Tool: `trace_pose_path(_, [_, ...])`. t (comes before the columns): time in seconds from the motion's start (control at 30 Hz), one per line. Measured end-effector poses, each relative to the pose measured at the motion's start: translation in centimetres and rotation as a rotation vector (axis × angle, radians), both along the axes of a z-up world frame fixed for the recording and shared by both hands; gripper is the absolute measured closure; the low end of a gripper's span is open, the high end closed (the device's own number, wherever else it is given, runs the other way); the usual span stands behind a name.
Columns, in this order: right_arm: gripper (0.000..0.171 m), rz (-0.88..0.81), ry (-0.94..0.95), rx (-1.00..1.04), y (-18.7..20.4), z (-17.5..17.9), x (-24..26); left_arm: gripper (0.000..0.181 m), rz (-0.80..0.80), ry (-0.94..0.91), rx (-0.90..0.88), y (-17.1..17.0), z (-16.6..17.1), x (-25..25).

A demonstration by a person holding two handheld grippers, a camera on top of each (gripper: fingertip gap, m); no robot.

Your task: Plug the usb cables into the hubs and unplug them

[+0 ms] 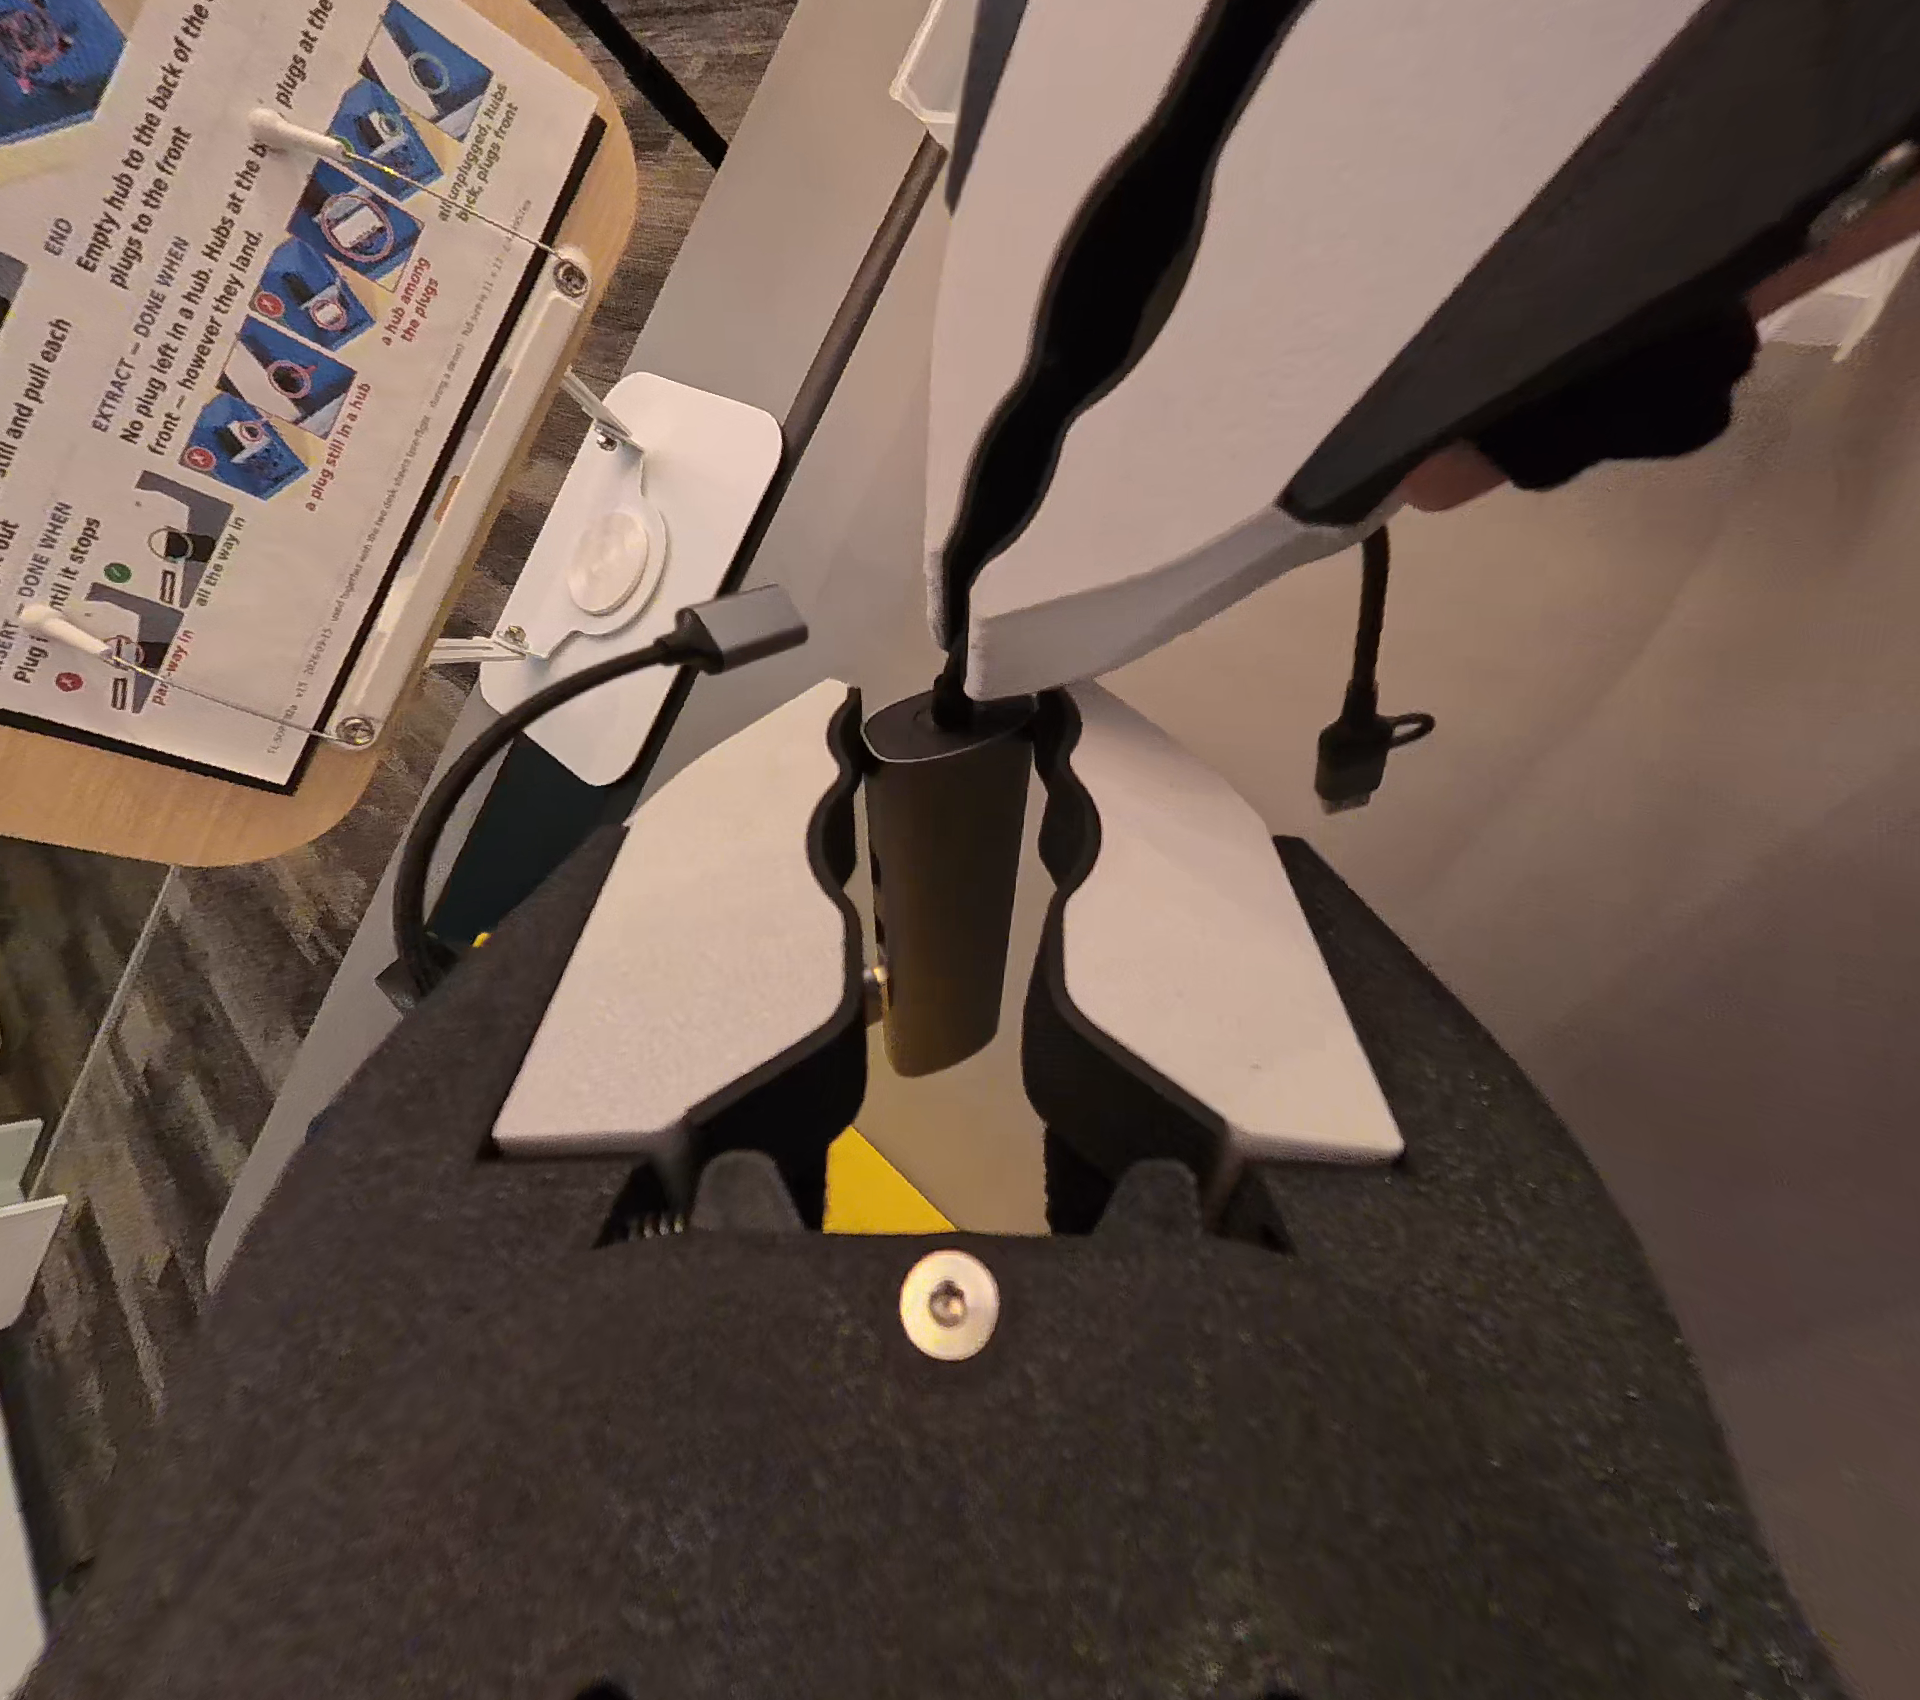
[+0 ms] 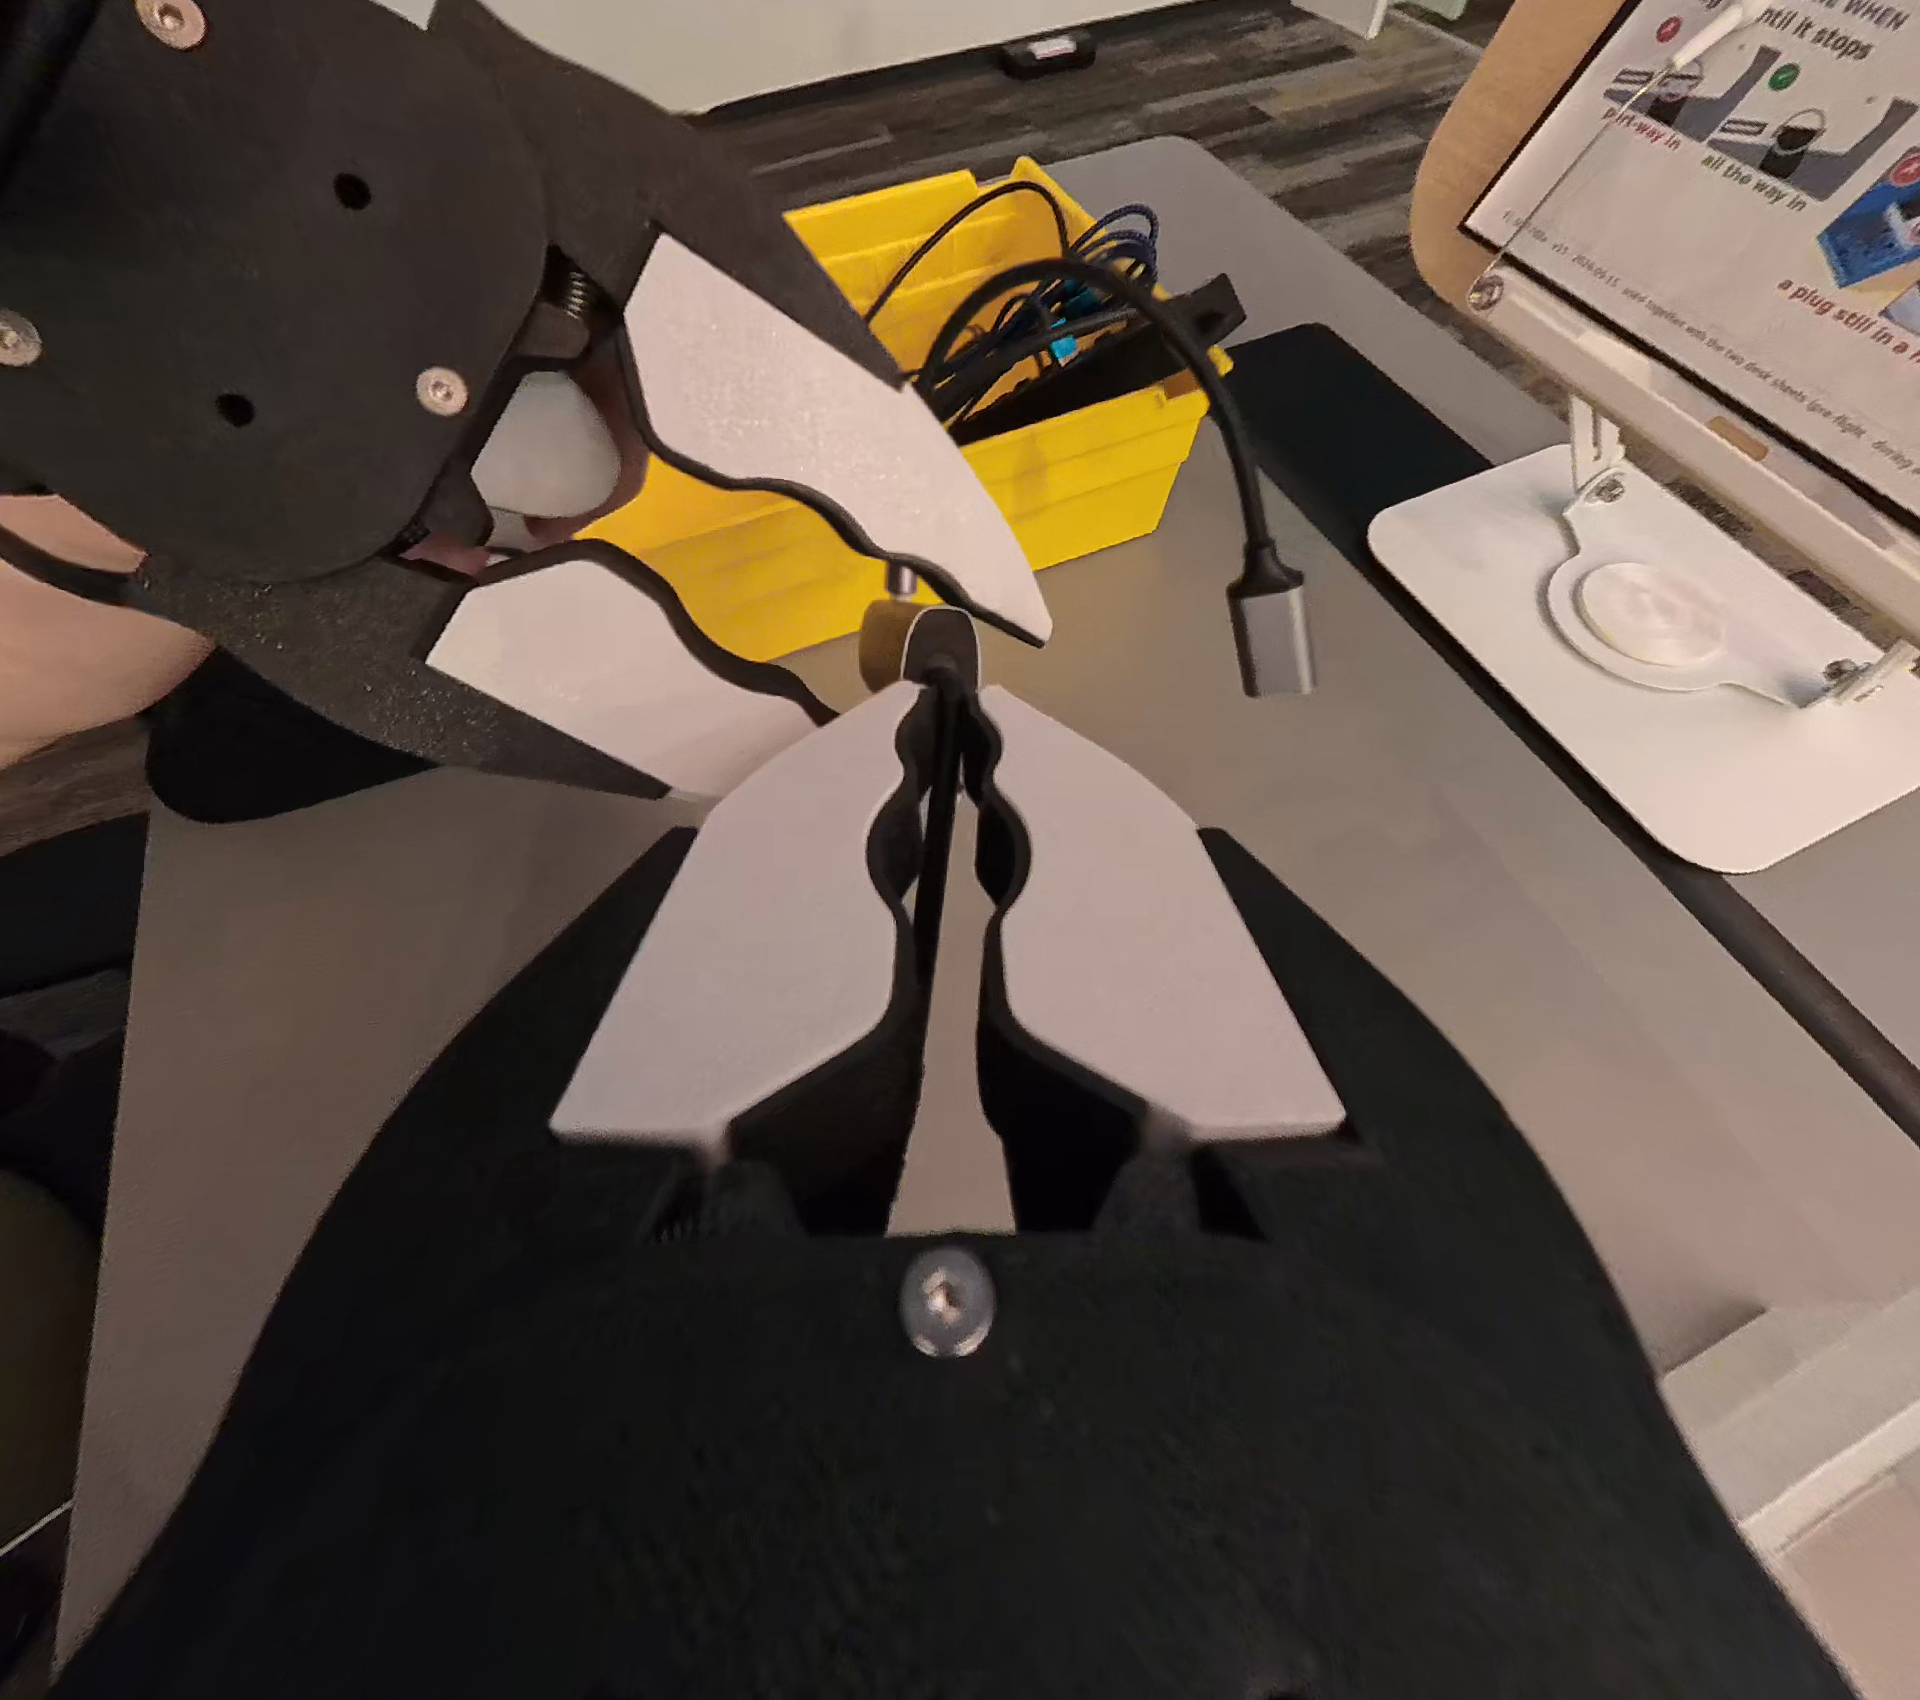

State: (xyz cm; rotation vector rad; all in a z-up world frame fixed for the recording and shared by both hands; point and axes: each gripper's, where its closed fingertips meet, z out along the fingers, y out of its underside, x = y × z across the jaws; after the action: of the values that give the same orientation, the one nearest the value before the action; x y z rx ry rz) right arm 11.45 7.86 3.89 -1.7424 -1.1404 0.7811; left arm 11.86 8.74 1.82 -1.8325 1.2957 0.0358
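Note:
My left gripper point(image 1: 951, 715) is shut on a dark, oblong USB hub point(image 1: 940, 902) and holds it above the grey table. My right gripper point(image 2: 943, 700) is shut on the thin black cable point(image 2: 935, 829) that leaves the hub's end point(image 2: 920, 642). In the left wrist view the right gripper point(image 1: 961, 663) comes in from the upper right. In the right wrist view the left gripper point(image 2: 925, 658) reaches in from the upper left. A black cable with a grey connector point(image 1: 743, 624) arcs free beside the hub; it also shows in the right wrist view point(image 2: 1273, 637). A dark plug point(image 1: 1351, 767) hangs below the right gripper.
A yellow bin point(image 2: 1101, 466) with several tangled cables stands behind the hub on the grey table point(image 2: 1195, 777). A wooden board with a printed sheet point(image 1: 260, 320) stands on a white base point(image 2: 1662, 674) at the table's side. A carpet floor lies beyond. Left and right tips are no more than a few centimetres apart.

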Motion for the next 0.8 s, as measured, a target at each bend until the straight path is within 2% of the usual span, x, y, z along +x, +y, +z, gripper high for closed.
trace_pose_path(0.13, [0.166,0.015,-0.026,-0.003,0.2,-0.5,0.2,0.148,-0.016,-0.027,0.018,-0.2,-0.1,0.5])
trace_pose_path(0.27, [0.166,0.013,-0.046,0.014,0.6,-0.9,0.3,0.132,0.028,-0.038,0.097,0.1,1.0,-0.7])
trace_pose_path(0.4, [0.166,0.009,-0.028,0.027,1.0,-0.2,1.1,0.136,0.051,-0.245,0.116,-1.4,3.5,-2.5])
trace_pose_path(0.47, [0.166,0.022,0.013,0.040,0.9,0.9,1.7,0.140,0.058,-0.365,0.055,-2.2,3.6,-3.8])
trace_pose_path(0.6, [0.166,0.059,0.127,0.058,0.1,3.9,3.1,0.139,0.047,-0.597,-0.154,-2.7,1.3,-5.7])
trace_pose_path(0.7, [0.166,0.097,0.235,0.066,-0.9,6.5,4.3,0.126,-0.032,-0.727,-0.241,-3.2,0.2,-5.2])
trace_pose_path(0.8, [0.166,0.157,0.340,0.055,-2.0,8.4,5.2,0.116,-0.162,-0.830,-0.273,-4.2,0.5,-3.3])
